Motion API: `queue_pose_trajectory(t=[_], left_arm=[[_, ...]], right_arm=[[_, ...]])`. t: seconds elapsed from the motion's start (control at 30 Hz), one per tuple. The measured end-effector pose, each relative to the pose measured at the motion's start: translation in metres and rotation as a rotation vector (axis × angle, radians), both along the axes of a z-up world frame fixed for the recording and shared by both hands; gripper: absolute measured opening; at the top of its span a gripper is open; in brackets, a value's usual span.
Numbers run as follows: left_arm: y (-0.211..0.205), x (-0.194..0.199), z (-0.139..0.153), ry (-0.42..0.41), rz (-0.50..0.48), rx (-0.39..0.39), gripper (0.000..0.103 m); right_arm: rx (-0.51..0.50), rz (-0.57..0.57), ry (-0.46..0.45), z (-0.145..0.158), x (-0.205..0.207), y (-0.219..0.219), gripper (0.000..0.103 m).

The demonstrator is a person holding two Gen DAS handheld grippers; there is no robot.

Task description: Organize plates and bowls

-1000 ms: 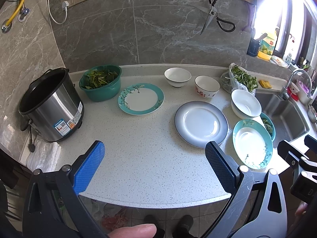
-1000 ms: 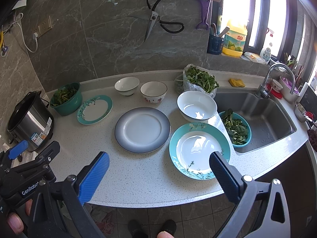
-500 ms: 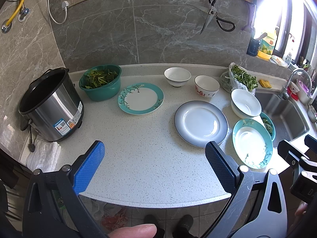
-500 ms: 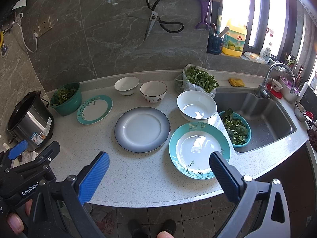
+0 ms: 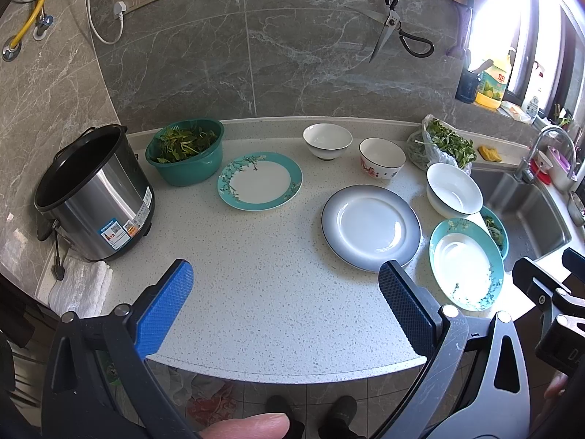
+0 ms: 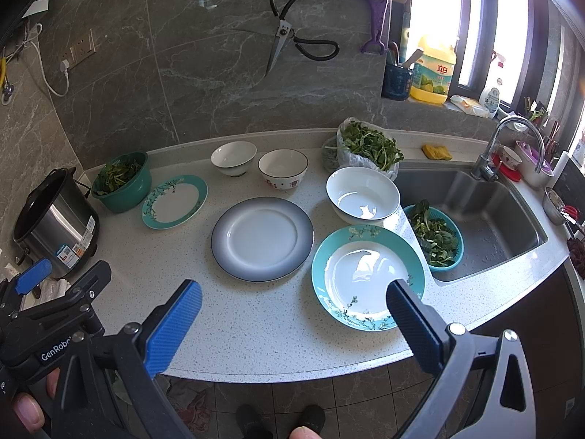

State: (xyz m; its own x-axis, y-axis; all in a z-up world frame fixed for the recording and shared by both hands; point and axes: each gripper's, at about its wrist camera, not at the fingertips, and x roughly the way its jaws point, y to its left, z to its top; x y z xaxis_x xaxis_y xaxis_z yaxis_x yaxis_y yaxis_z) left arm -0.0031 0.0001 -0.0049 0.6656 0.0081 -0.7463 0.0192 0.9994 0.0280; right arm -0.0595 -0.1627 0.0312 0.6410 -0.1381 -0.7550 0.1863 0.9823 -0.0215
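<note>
On the speckled counter lie a grey-rimmed plate (image 5: 371,227) (image 6: 262,238), a small teal floral plate (image 5: 260,181) (image 6: 174,201) and a large teal floral plate (image 5: 466,263) (image 6: 367,276). A wide white bowl (image 5: 453,189) (image 6: 362,195) stands behind the large teal plate. Two small bowls stand near the wall: a plain white one (image 5: 327,141) (image 6: 233,158) and a red-patterned one (image 5: 382,158) (image 6: 282,169). My left gripper (image 5: 283,298) hovers open over the counter's front edge. Open too is my right gripper (image 6: 292,314), its right finger over the large teal plate's near rim.
A steel cooker pot (image 5: 93,197) sits at the left on a folded towel (image 5: 78,285). A green basin of leaves (image 5: 186,150), a bag of greens (image 6: 367,144), a teal colander (image 6: 437,236) and the sink (image 6: 471,212) ring the dishes. Scissors (image 6: 289,42) hang on the wall.
</note>
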Motion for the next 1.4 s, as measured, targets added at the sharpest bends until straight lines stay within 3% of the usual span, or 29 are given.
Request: queue_pose_trajectory(t=[1.4], left_arm=[[0.0009, -0.0006, -0.0024, 0.010, 0.003, 0.001, 0.103]], right_arm=[[-0.001, 0.002, 0.006, 0.0013, 0.0025, 0.0015, 0.103]])
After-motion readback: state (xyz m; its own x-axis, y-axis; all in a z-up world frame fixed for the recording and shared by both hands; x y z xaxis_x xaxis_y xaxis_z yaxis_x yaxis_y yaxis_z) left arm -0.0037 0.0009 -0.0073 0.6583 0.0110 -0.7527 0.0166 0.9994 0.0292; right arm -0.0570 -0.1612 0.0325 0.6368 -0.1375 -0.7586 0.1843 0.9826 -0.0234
